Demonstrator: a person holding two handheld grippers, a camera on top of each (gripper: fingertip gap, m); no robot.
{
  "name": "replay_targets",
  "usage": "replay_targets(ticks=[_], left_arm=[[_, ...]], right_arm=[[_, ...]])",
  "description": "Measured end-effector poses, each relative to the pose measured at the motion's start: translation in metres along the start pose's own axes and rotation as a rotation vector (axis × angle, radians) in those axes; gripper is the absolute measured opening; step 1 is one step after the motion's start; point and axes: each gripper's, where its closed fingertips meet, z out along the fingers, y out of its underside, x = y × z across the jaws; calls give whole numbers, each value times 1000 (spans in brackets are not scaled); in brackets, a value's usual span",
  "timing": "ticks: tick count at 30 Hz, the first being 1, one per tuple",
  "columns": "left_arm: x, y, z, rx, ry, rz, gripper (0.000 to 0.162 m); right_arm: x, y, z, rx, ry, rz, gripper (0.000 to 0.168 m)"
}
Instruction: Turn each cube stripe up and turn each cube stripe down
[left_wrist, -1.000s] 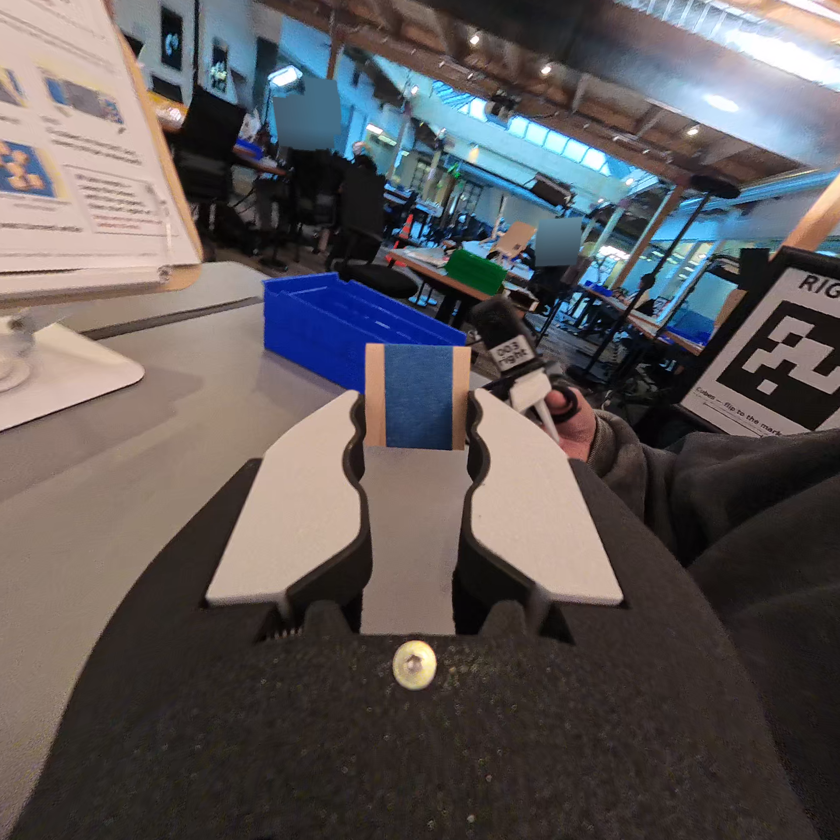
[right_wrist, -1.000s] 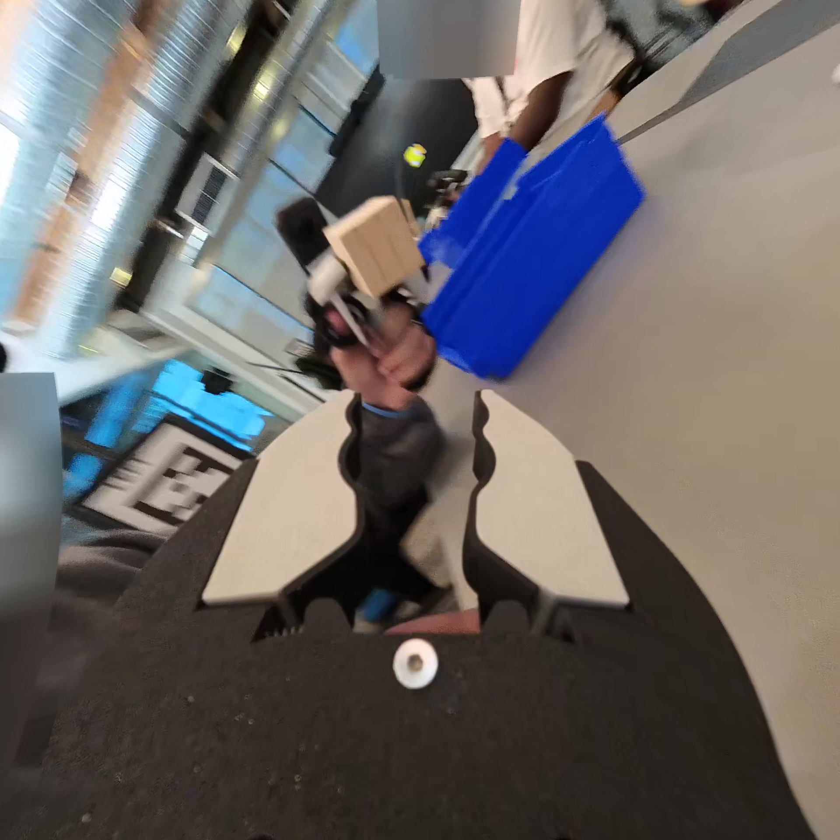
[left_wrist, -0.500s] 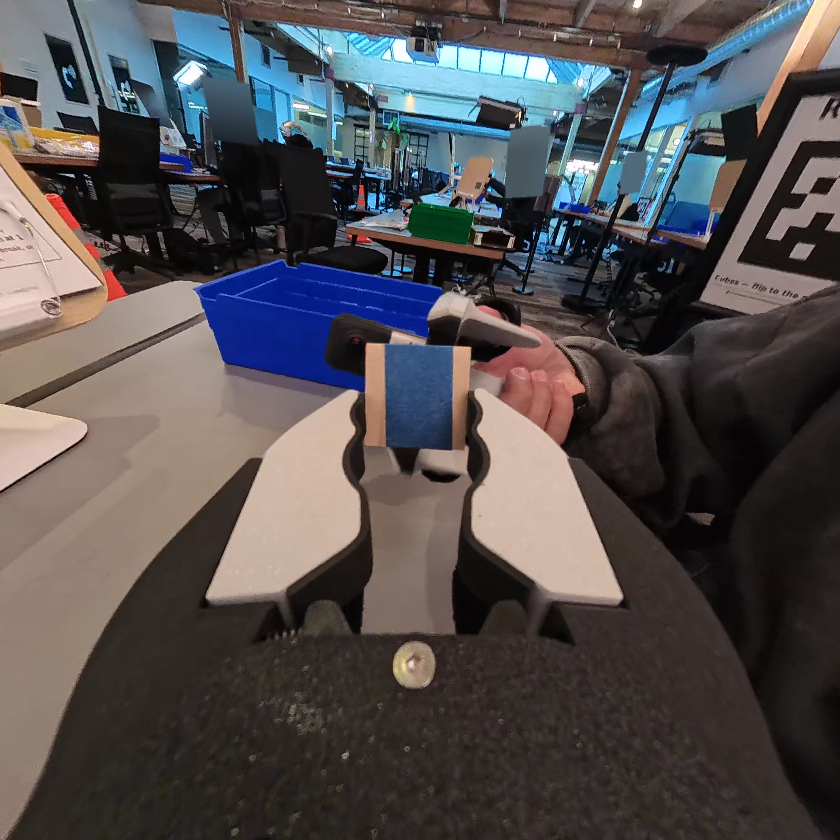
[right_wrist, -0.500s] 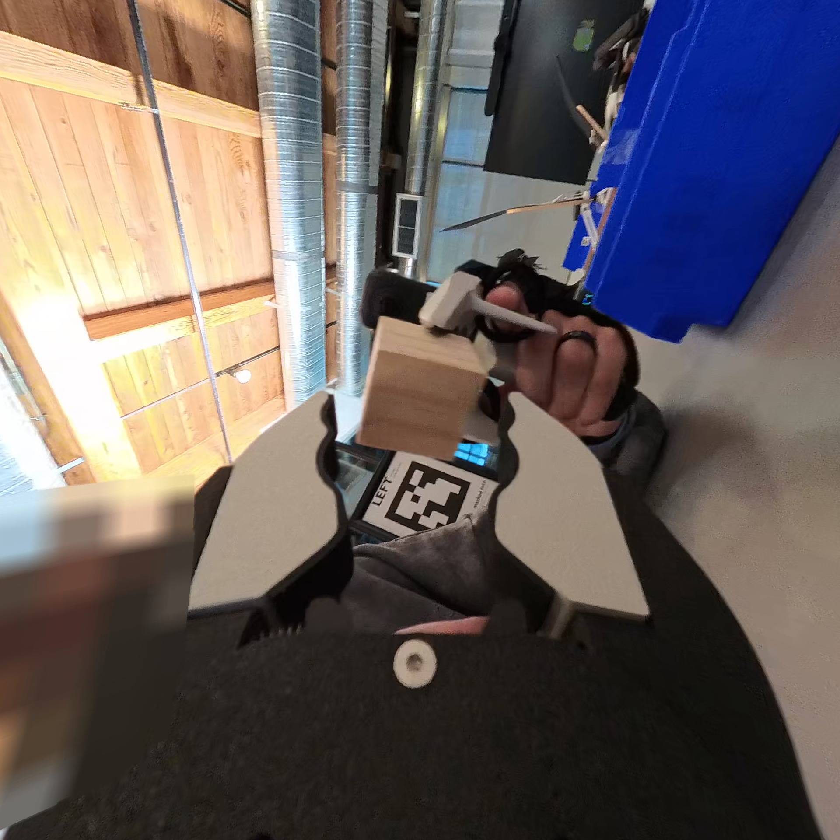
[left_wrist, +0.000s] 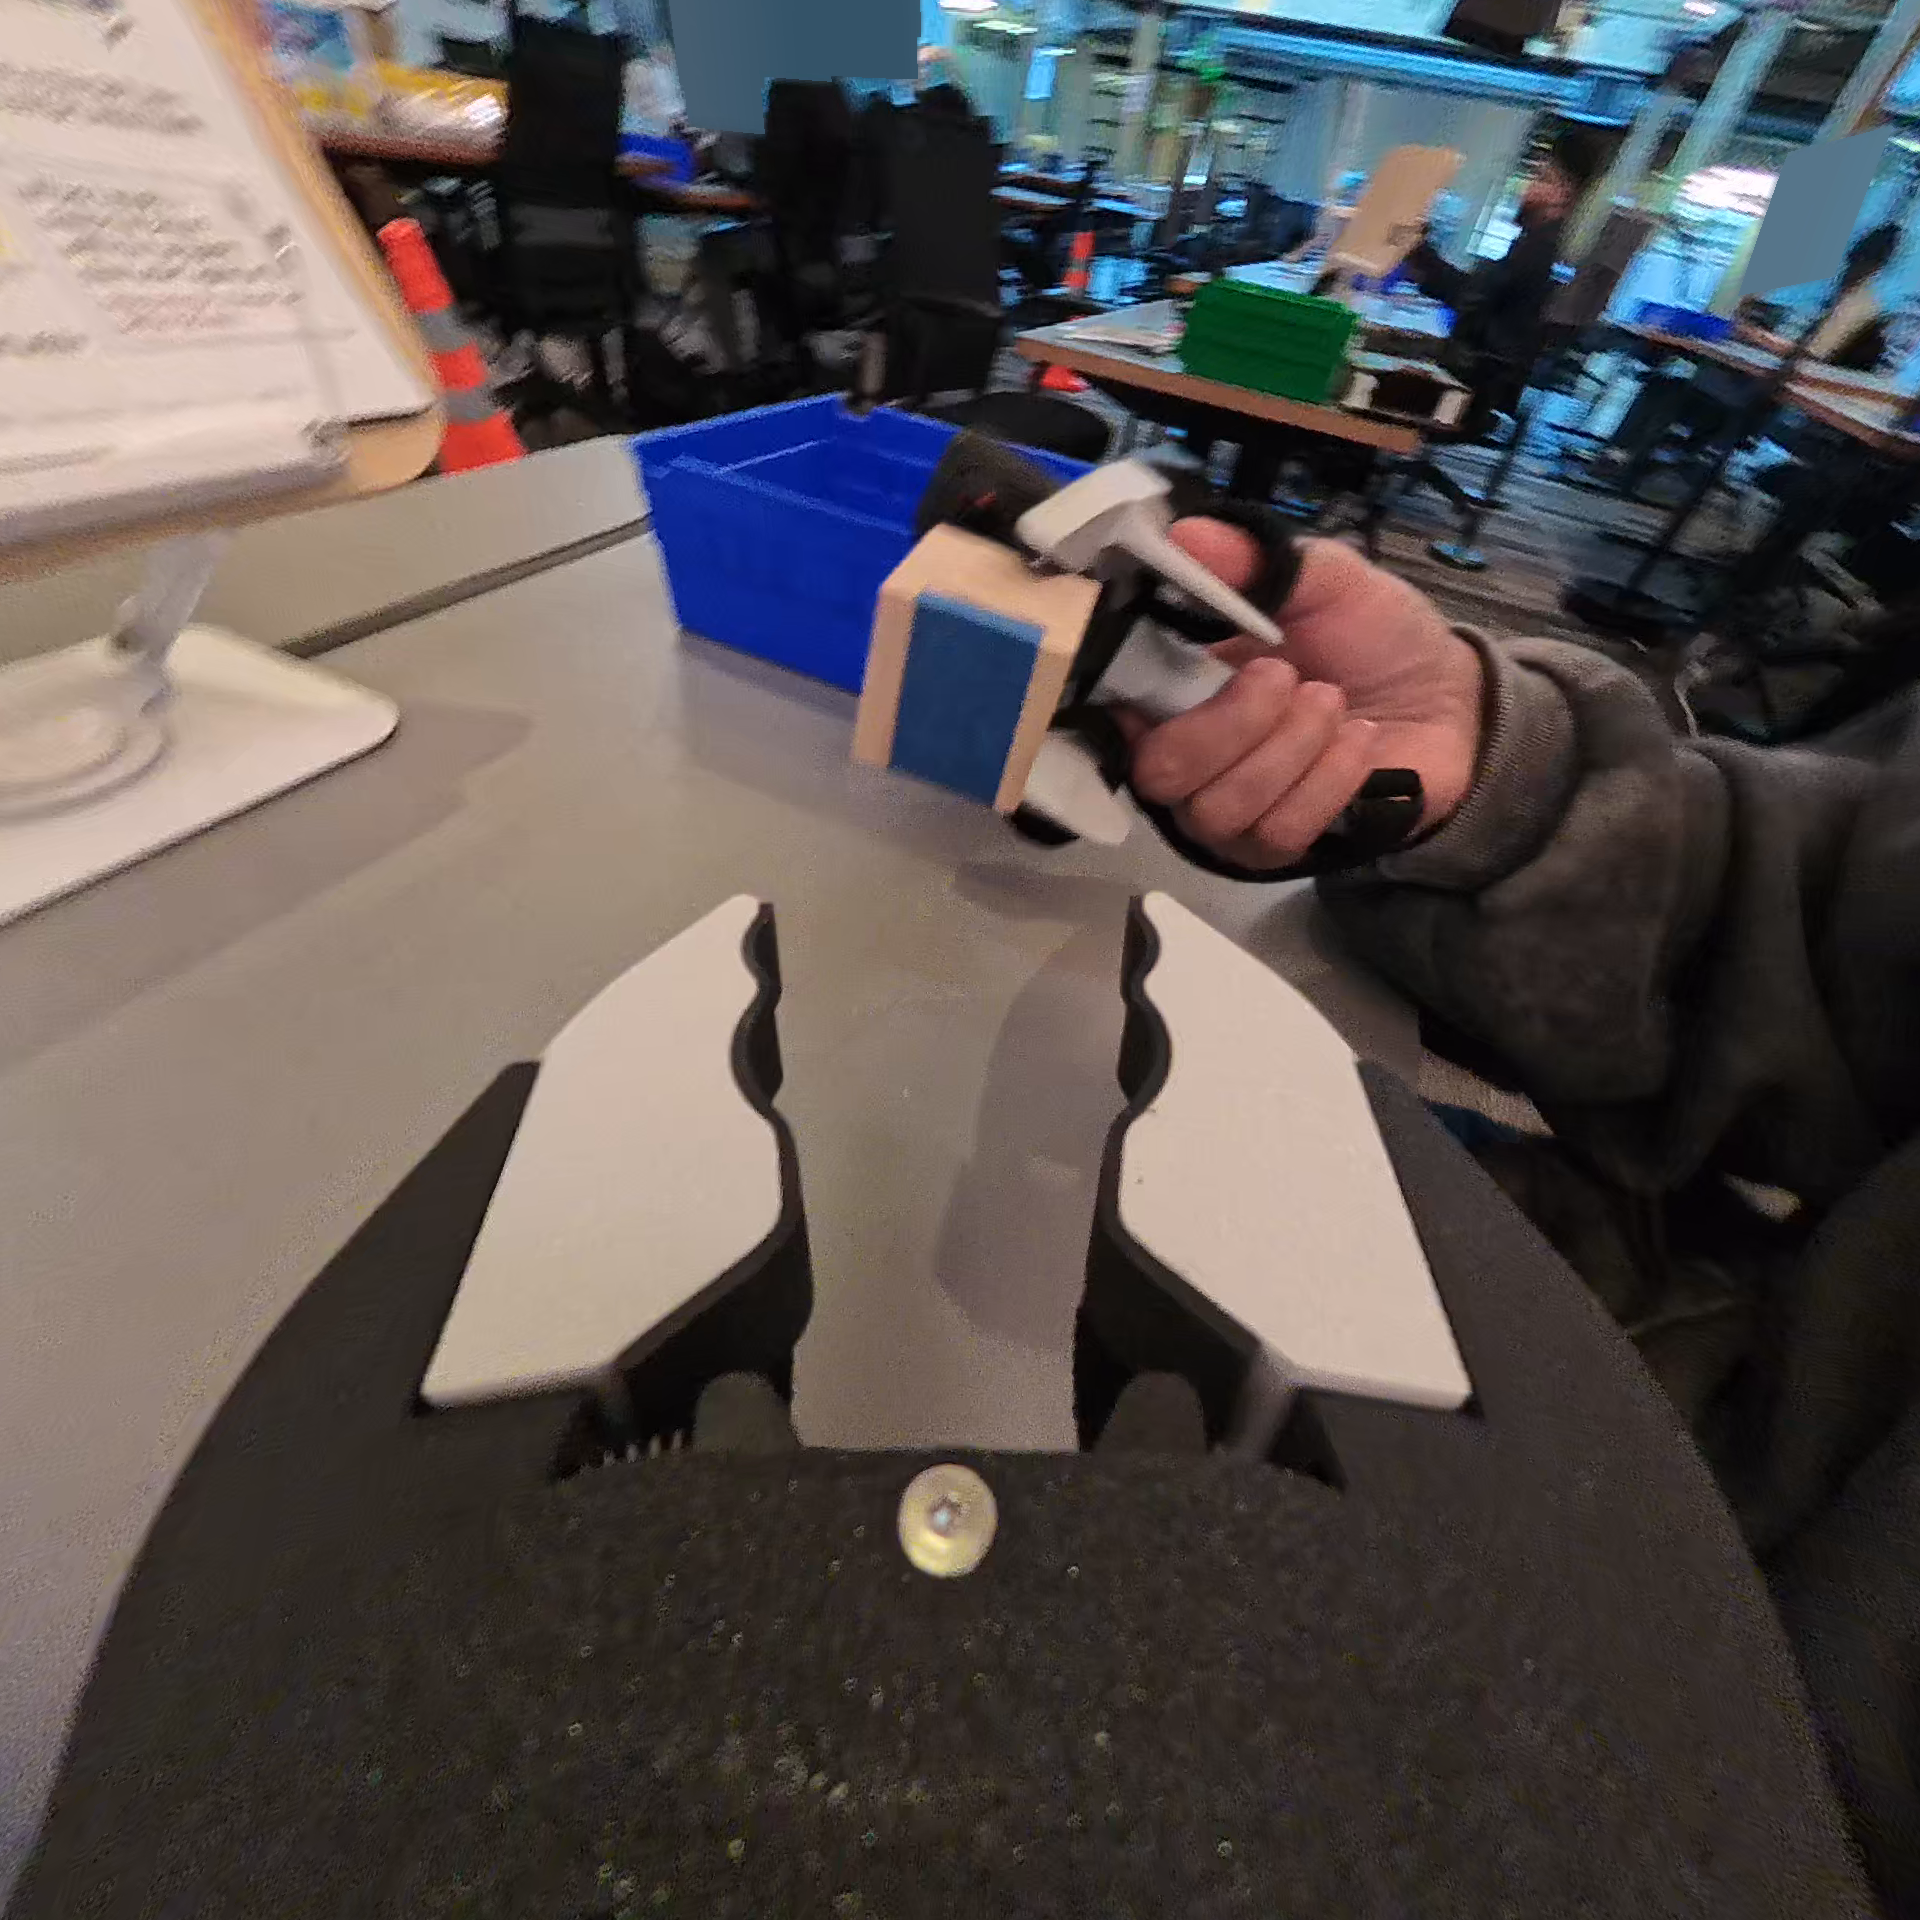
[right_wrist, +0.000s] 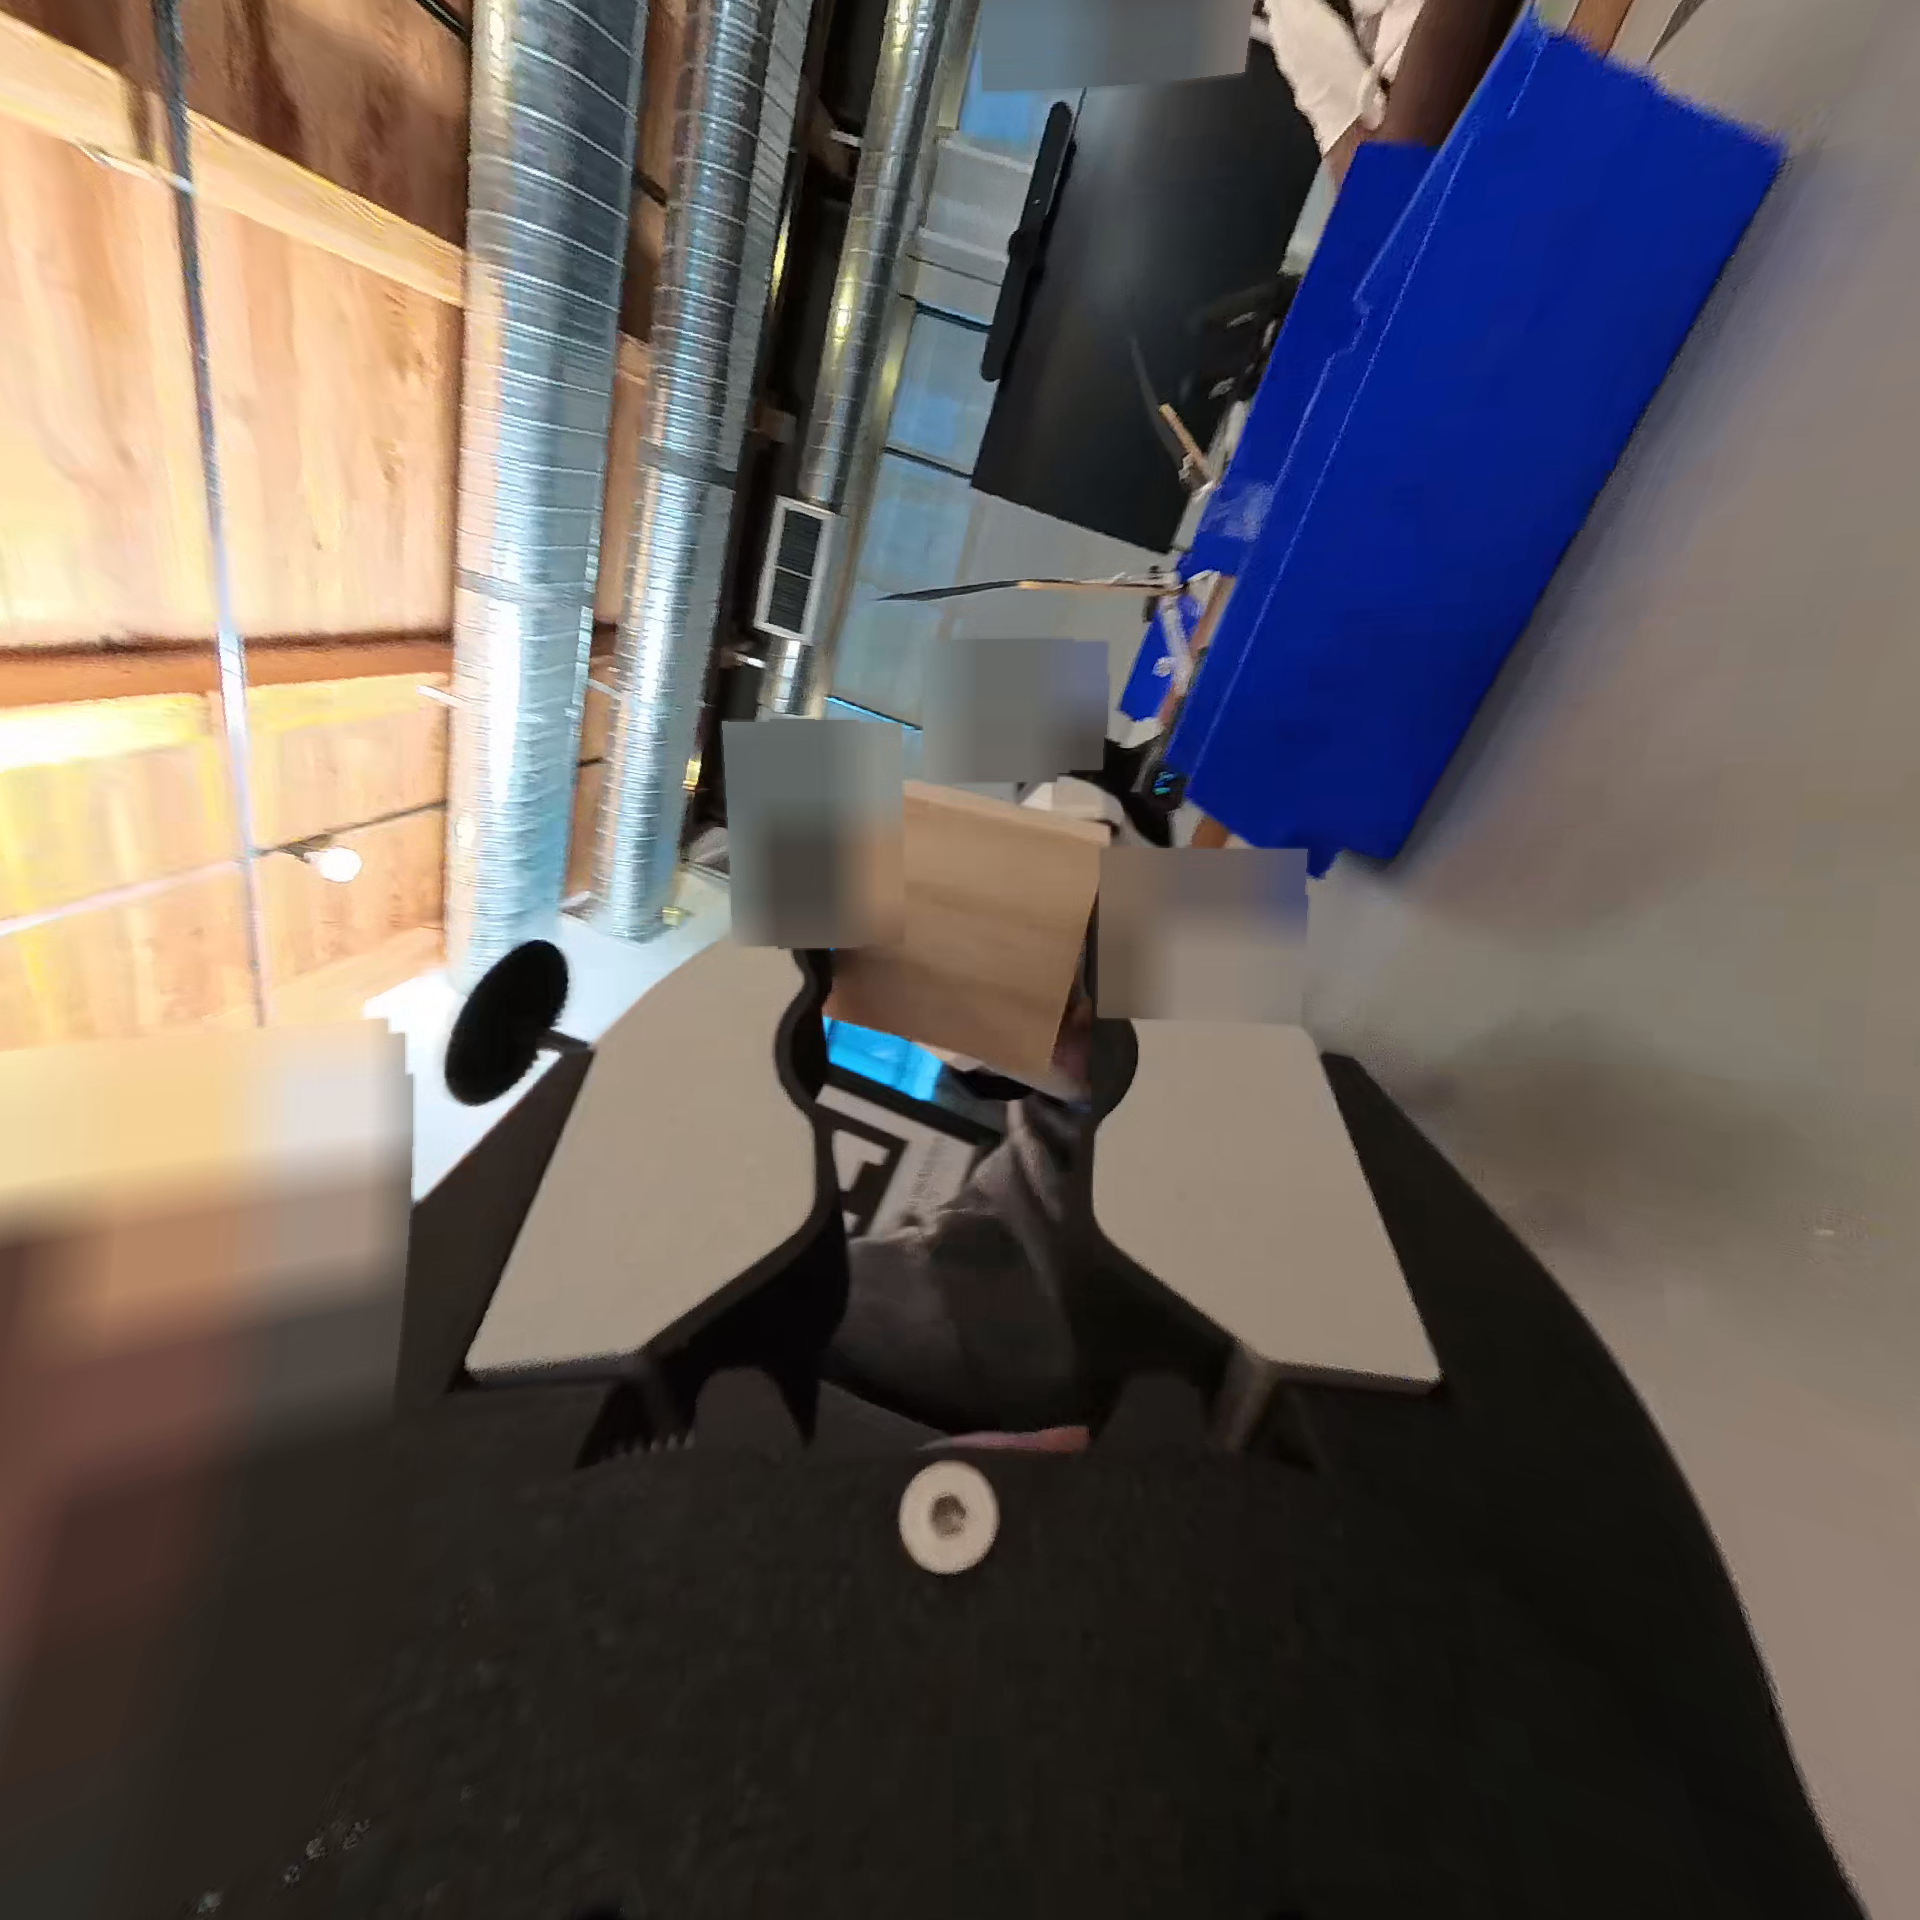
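both grippers show: the left gripper (left_wrist: 948, 997) is spread wide with nothing between its fingers, low over the grey table (left_wrist: 520, 883). the right gripper (left_wrist: 1049, 686), held in a hand (left_wrist: 1299, 717), pinches the wooden cube (left_wrist: 966, 675) in the air near the blue bin (left_wrist: 779, 540), its blue stripe (left_wrist: 961, 691) facing sideways. i judge the cube light, stiff and a little smooth; best held on two bare wood faces.

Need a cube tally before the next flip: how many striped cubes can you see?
1. The cube is held above the table in the right tongs, stripe facing the left tongs. Others may sit unseen inside the blue bin.
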Motion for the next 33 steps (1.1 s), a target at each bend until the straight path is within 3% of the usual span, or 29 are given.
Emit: replay_targets(ticks=[4,8,12,15,17,21,26,33], left_arm=[[5,23,-10,2,-59,-135,60],[9,43,-8,-72,-103,-61,58],[17,50,2,-127,-112,27,58],[21,55,4,-160,-132,99,58],[22,54,4,-165,-148,133,58],[25,51,3,-156,-133,117,58],[25,51,-1,-154,-134,113,58],[20,56,-2,-182,-146,126,59]], right_arm=[[-12,-8,-15,28,125,-202,47],[-44,-36,-47,71,331,-500,47],[-79,-97,-118,195,745,-816,47],[-86,-146,-187,234,1107,-904,47],[-75,-175,-232,213,1319,-872,48],[-27,-215,-290,112,1544,-712,47],[40,-242,-326,-12,1652,-507,47],[92,-254,-348,-88,1713,-369,48]])
